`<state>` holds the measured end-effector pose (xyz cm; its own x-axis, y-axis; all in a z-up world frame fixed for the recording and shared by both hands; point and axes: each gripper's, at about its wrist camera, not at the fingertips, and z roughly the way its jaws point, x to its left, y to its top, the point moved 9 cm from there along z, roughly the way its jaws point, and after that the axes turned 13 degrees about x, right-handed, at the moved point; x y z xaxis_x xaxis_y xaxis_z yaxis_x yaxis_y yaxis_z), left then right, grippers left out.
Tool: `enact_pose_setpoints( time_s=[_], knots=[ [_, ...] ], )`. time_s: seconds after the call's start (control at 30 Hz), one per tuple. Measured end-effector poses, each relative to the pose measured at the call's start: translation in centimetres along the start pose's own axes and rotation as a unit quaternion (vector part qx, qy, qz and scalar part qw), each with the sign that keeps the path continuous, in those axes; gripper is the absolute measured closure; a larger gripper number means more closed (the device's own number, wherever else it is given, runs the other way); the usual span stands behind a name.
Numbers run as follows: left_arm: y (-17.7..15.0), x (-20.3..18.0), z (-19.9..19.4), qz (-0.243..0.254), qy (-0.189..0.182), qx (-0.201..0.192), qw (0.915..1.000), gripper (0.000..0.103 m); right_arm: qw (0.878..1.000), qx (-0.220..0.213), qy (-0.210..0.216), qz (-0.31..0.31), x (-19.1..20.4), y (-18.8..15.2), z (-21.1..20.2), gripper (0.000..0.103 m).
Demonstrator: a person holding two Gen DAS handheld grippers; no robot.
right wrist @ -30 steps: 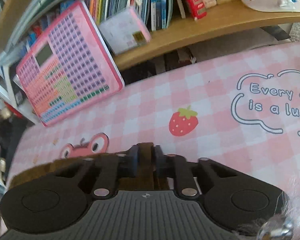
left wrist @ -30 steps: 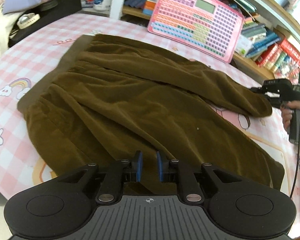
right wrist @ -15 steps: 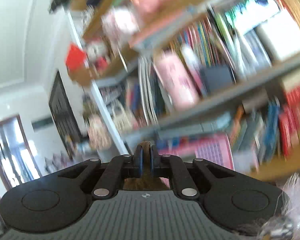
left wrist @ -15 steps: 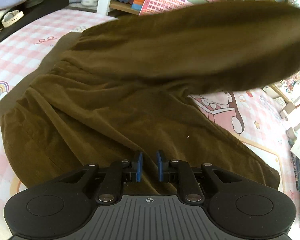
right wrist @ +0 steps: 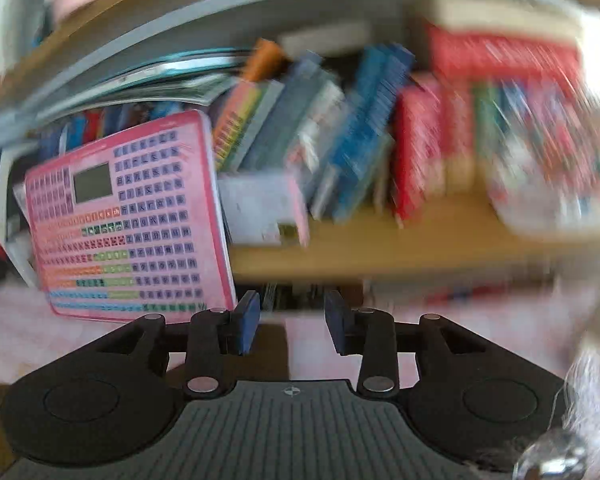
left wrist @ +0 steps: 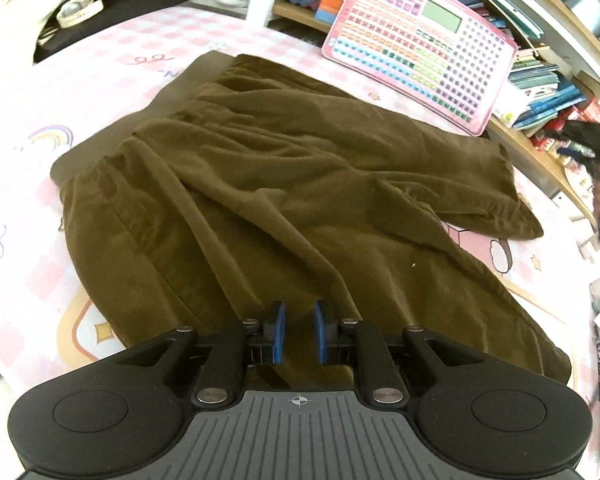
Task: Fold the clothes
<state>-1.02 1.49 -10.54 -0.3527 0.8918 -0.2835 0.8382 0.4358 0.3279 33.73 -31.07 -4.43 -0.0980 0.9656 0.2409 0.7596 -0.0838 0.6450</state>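
On the pink checked desk, the olive-brown trousers now lie with the far leg dropped back down, where half a second ago it hung lifted across the left view. Right tongs, clamped on that cuff before, now stand apart and empty, facing the bookshelf and pink keyboard toy. Left tongs remain nearly together over the near leg; whether they pinch cloth, I cannot tell. Judgement: first fold released, needs smoothing.
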Motion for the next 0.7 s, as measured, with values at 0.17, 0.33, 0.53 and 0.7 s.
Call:
enact_pose_setpoints(
  time_s=[0.17, 0.33, 0.53, 0.7],
  knots=[
    [0.7, -1.1, 0.7, 0.009, -0.006, -0.002, 0.9999, 0.086, 0.997, 0.072, 0.006, 0.02, -1.0, -7.5, -0.4, 0.069],
    [1.4, -2.6, 1.2, 0.032, -0.007, -0.004, 0.9995, 0.083, 0.991, 0.121, -0.046, -0.033, -0.1, -11.5, 1.1, 0.083],
    [1.4, -2.6, 0.3, 0.03, -0.012, -0.02, 0.9993, 0.082, 0.99, 0.101, -0.077, -0.058, -0.3, -13.0, -3.6, 0.092],
    [2.2, -1.0, -1.2, 0.012, -0.006, -0.048, 0.9987, 0.082, 0.984, 0.128, -0.106, -0.055, -1.4, -15.5, -4.6, 0.091]
  ],
)
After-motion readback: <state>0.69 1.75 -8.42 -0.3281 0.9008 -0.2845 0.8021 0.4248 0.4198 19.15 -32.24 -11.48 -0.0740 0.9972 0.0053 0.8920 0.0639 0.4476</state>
